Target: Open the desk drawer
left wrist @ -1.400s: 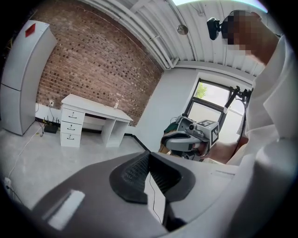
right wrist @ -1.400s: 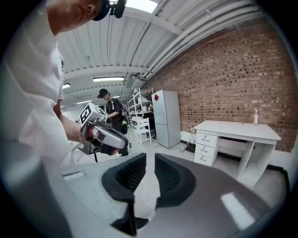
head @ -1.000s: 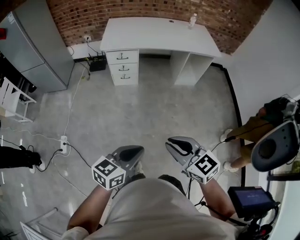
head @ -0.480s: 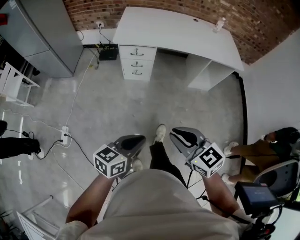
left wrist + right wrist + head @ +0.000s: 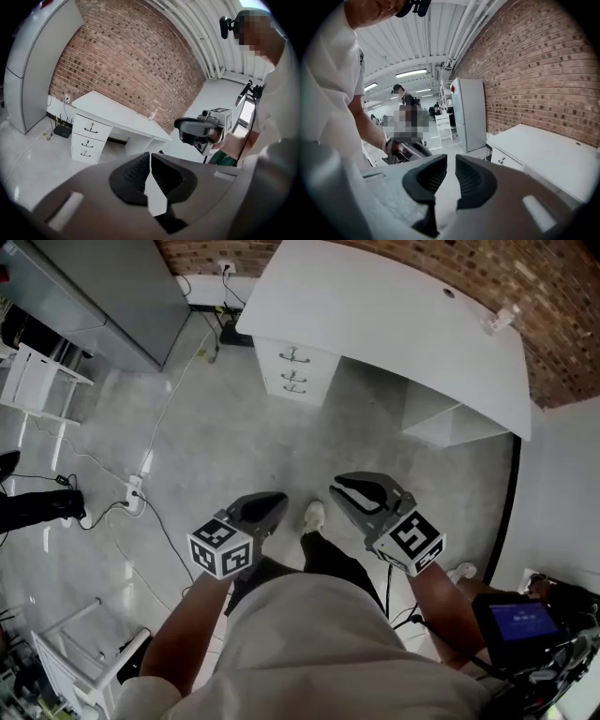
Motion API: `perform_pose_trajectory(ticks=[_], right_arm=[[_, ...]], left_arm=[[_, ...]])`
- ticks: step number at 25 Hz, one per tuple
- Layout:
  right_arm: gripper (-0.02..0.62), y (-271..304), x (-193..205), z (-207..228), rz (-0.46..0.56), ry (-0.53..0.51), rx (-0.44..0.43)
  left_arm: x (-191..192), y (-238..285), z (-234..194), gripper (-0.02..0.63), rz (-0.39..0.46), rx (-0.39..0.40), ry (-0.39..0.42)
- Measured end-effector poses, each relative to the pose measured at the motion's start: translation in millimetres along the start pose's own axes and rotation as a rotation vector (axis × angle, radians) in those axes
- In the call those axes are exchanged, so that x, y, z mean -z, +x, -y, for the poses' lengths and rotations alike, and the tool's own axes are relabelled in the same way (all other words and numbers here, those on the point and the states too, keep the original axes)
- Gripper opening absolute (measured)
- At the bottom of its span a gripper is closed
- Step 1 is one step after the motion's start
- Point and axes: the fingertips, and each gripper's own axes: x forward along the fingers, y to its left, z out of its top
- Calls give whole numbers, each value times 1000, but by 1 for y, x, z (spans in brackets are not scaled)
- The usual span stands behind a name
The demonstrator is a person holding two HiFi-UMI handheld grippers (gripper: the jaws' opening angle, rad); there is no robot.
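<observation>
Forward point left gripper [image 5: 273,503] and right gripper [image 5: 341,488], empty.

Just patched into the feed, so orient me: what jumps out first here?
The white desk against the brick wall at the top, its three-drawer stack all shut. Lower down, the left gripper and right gripper hang empty over the floor, well short of it.

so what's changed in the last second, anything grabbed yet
The person has walked toward the desk: it now sits nearer and further right in the head view, and a shoe steps out ahead. Nothing taken hold of. The left gripper and right gripper stay held out in front, empty, and the drawers stay closed.
</observation>
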Motion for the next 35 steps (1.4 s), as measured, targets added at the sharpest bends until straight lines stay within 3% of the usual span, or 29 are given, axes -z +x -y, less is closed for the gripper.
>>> perform_pose_trajectory(ticks=[5,10,14,17,20,26,35], right_arm=[[44,29,-3,57,-55,-22,-65],[44,63,7,102,-97,3,-90],[44,101,19,123,-144,18,-89],[44,132,35,141,-188,33,-93],[44,166,54,163,-239,42,-96],[44,243,105,201,-363,1,-152],[44,312,162,242,-427,24,-221]], left_arm=[[-26,53,-45,16,24,-41,-50],[-34,103,-106,17,59,-61,-187],[-25,139,-165,20,105,-12,-344],[-15,166,-223,20,150,18,-485],[2,198,-289,23,169,10,-576],[58,272,-411,37,221,66,-836],[93,359,-527,44,334,48,-966]])
